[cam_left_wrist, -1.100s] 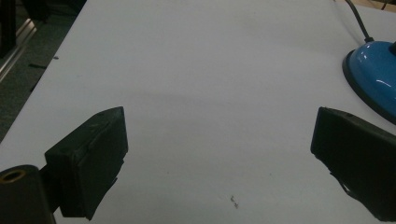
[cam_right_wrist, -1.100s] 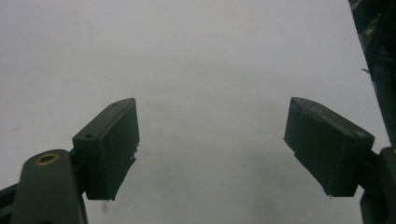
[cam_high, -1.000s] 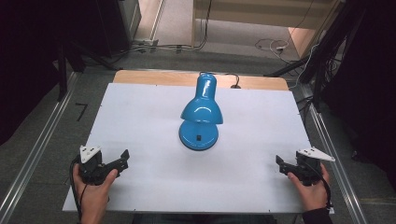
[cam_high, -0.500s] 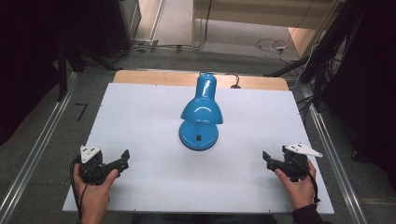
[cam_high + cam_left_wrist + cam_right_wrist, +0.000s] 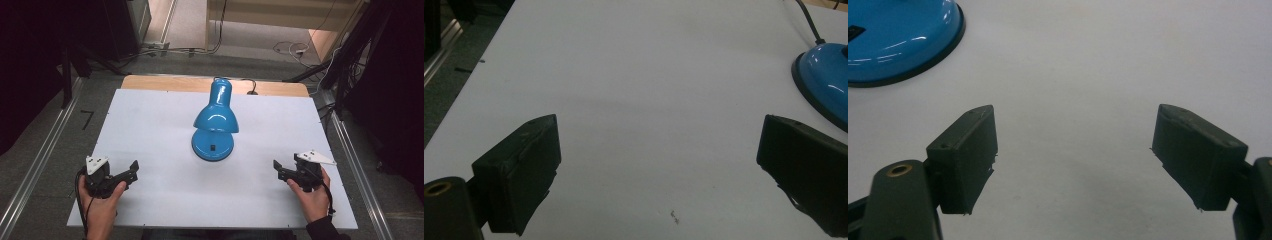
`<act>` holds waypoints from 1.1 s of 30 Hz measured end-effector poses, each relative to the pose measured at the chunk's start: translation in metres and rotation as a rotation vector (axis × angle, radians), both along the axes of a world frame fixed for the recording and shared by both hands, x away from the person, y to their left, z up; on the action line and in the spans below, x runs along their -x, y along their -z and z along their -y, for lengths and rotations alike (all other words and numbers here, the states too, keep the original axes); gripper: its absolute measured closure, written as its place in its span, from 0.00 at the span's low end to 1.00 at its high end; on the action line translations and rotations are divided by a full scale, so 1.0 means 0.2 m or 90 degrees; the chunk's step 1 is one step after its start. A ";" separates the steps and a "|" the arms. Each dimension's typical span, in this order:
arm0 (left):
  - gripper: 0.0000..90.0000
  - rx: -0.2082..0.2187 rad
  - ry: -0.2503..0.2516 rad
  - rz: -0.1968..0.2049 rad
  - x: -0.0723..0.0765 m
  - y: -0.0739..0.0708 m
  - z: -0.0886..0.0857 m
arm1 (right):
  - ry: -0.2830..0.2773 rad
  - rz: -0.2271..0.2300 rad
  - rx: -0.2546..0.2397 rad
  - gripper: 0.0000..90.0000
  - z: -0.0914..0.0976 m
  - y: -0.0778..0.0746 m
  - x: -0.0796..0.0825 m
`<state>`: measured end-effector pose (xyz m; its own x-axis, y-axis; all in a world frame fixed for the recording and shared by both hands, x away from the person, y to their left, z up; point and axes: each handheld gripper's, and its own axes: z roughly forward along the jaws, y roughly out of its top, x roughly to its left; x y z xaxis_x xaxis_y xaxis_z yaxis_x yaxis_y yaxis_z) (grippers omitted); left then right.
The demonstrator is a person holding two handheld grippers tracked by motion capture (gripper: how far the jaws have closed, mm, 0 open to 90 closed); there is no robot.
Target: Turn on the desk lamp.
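A glossy blue desk lamp stands in the middle of the white table, its round base toward me and its shade bent over it. The base shows at the right edge of the left gripper view and at the top left of the right gripper view. My left gripper rests near the front left corner, open and empty. At the front right, my right gripper is open too, with nothing between its jaws. Both are well apart from the lamp.
The lamp's black cord runs off the far edge onto a wooden strip. Metal rails flank the table on both sides. Cables lie on the floor beyond.
My right gripper has moved left and slightly forward over the table toward the lamp. The left gripper and the lamp have stayed put.
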<state>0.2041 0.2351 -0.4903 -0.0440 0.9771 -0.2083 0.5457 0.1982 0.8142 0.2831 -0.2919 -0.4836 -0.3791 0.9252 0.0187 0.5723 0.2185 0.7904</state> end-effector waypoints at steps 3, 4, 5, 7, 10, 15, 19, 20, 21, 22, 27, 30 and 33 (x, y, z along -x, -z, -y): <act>0.05 0.000 0.001 0.000 0.00 0.00 0.00 | -0.006 -0.001 0.000 0.19 -0.03 0.00 -0.01; 0.05 0.000 0.001 0.000 0.00 0.00 0.00 | -0.009 0.000 0.001 0.19 -0.04 0.00 -0.01; 0.05 0.000 0.001 0.000 0.00 0.00 0.00 | -0.013 0.000 0.000 0.19 -0.05 0.00 -0.01; 0.05 0.000 0.001 0.000 0.00 0.00 0.00 | -0.019 -0.001 0.001 0.19 -0.07 0.00 -0.01; 0.05 0.000 0.001 0.001 0.00 0.00 0.00 | -0.029 0.002 0.006 0.19 -0.10 0.00 -0.02; 0.05 0.001 0.001 0.000 0.00 0.00 0.00 | -0.037 0.001 0.005 0.19 -0.14 0.00 -0.03; 0.05 0.002 0.000 0.000 0.00 0.00 -0.01 | -0.046 0.003 0.003 0.19 -0.17 0.00 -0.03; 0.05 0.002 0.001 -0.001 0.00 0.00 -0.01 | -0.046 0.003 0.002 0.19 -0.18 0.00 -0.03; 0.05 0.004 0.001 -0.001 0.00 0.00 -0.01 | -0.047 0.002 0.002 0.19 -0.18 -0.01 -0.03; 0.05 0.003 0.002 -0.001 0.00 0.00 -0.01 | -0.047 0.002 0.001 0.19 -0.19 -0.01 -0.03; 0.05 0.003 0.002 0.000 0.00 0.00 -0.01 | -0.054 0.005 0.001 0.20 -0.22 -0.02 -0.04; 0.05 0.003 0.003 -0.001 0.00 0.00 -0.01 | -0.061 0.005 0.001 0.20 -0.24 -0.02 -0.05; 0.05 0.006 -0.001 0.000 0.00 0.00 -0.01 | -0.069 0.001 0.004 0.20 -0.27 -0.02 -0.05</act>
<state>0.2037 0.2374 -0.4908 -0.0447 0.9750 -0.2178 0.5453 0.2065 0.8124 0.2940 -0.2379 -0.4805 -0.4772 0.8787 0.0128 0.5436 0.2836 0.7900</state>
